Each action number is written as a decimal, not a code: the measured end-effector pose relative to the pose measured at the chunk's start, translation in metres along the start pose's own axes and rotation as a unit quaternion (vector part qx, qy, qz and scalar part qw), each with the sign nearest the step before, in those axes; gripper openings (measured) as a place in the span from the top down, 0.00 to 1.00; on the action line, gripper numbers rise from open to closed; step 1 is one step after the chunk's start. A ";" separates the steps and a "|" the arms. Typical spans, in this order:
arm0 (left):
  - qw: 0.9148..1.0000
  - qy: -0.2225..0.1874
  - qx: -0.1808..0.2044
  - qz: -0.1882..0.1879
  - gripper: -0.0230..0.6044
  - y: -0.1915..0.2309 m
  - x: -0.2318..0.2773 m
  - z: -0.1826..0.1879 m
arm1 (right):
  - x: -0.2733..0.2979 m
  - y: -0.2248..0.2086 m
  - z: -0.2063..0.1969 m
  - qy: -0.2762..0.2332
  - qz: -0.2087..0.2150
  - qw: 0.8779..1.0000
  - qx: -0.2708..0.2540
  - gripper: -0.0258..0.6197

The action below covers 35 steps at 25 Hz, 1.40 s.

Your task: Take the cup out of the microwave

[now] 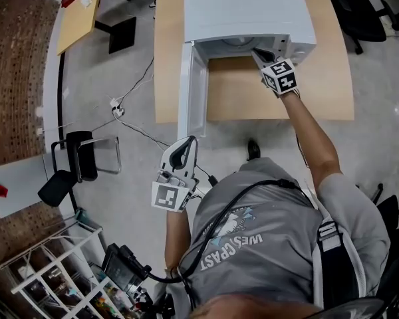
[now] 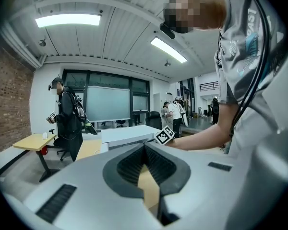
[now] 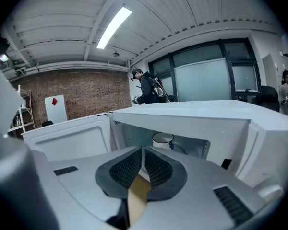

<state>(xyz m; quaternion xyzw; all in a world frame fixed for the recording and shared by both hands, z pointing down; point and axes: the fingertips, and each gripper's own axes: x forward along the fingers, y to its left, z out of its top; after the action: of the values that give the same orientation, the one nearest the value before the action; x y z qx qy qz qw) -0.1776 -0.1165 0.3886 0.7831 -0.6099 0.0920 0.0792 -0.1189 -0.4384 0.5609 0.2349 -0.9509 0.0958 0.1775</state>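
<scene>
White cup (image 3: 163, 140) stands deep inside the open microwave (image 3: 201, 114), and since the right gripper (image 3: 143, 149) at its mouth is pinched shut and empty, like the left gripper (image 2: 144, 146) hanging back, pushing in unopened would likely topple it.

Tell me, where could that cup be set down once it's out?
Bare table lies before the microwave, right of its open door; a narrower strip runs left of that door. The oven mouth is tight: cup inside, right claw at it.

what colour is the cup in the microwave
White cup, dark rim; clearest in right gripper view.
</scene>
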 end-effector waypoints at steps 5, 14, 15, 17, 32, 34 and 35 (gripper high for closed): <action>1.000 0.016 -0.009 0.009 0.89 0.008 0.011 -0.018 | 0.042 -0.020 -0.019 0.015 -0.010 1.000 0.001 0.94; 0.999 0.032 -0.022 0.025 0.89 0.021 0.017 -0.027 | 0.093 -0.042 -0.036 0.033 -0.036 0.999 0.008 0.86; 0.999 0.034 -0.023 0.029 0.89 0.021 0.018 -0.028 | 0.098 -0.042 -0.038 0.035 -0.035 0.999 0.012 0.83; 0.998 0.036 -0.026 0.039 0.89 0.021 0.018 -0.028 | 0.111 -0.039 -0.040 0.039 -0.024 0.999 0.017 0.82; 0.998 0.047 -0.031 0.005 0.89 0.013 0.034 -0.051 | 0.156 -0.057 -0.079 0.085 -0.082 0.993 0.008 0.82; 0.998 0.046 -0.036 0.000 0.89 0.013 0.025 -0.046 | 0.154 -0.055 -0.071 0.090 -0.092 0.992 0.007 0.82; 0.998 0.046 -0.037 -0.002 0.89 0.014 0.019 -0.044 | 0.154 -0.051 -0.068 0.093 -0.092 0.991 0.007 0.82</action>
<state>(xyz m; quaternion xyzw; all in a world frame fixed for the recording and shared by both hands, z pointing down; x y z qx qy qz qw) -0.1883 -0.1274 0.4359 0.7758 -0.6070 0.1052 0.1363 -0.2024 -0.5281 0.6873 0.3127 -0.9038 0.1075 0.2717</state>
